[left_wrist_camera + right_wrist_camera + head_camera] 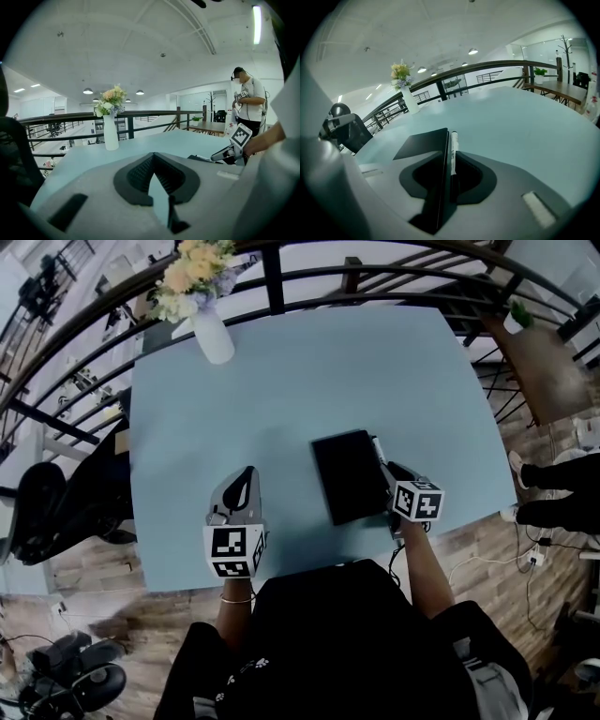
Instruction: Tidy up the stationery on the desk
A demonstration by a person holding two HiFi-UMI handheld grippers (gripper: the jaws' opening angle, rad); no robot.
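Note:
A black notebook lies flat on the light blue desk, right of centre, and a white pen lies along its right edge. My right gripper sits at that edge. In the right gripper view the notebook's edge and the pen both run between the jaws of the right gripper, which stand apart and do not visibly press on either. My left gripper rests shut and empty near the desk's front, left of the notebook. The left gripper also shows shut in its own view.
A white vase of flowers stands at the desk's far left corner. A black railing curves behind the desk. A dark office chair stands to the left. A person stands off to the right, beyond a wooden table.

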